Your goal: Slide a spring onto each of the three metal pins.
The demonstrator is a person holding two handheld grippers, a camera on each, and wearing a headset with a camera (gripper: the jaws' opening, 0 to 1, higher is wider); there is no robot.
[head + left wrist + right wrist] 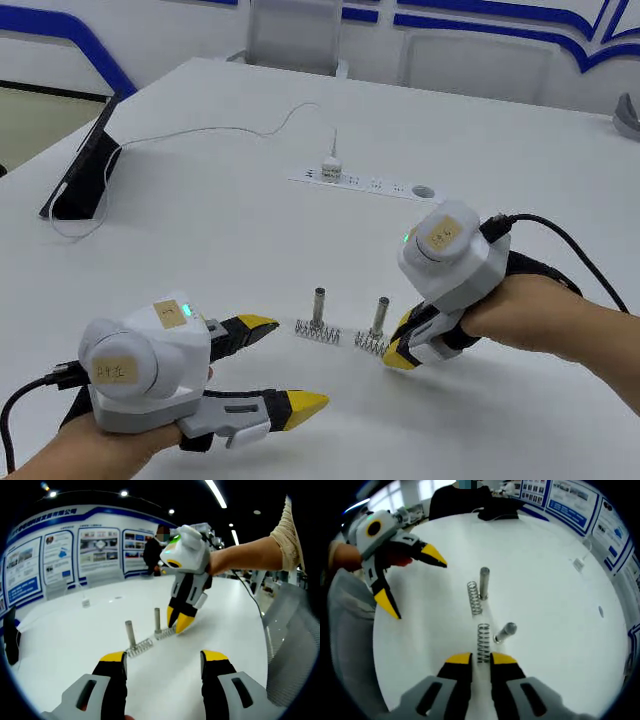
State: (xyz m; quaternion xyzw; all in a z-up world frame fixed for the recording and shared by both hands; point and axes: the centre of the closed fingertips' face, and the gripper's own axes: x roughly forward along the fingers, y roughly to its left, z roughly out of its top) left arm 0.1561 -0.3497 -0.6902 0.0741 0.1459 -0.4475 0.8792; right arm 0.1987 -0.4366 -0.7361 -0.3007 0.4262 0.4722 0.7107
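Observation:
Two metal pins stand upright on the white table, the left pin (319,305) (484,582) and the right pin (380,315) (505,631). A spring lies flat at the foot of each: the left spring (318,331) (474,597) and the right spring (370,344) (483,640). My right gripper (393,357) (481,659) is low on the table, its jaws closed on the near end of the right spring. My left gripper (285,365) (164,660) is held open, with nothing between its jaws, a short way left of the left spring.
A white power strip (365,183) with a plug lies beyond the pins. Its thin cable runs left to a dark tablet (85,165) propped at the table's left edge. A chair (295,35) stands at the far side.

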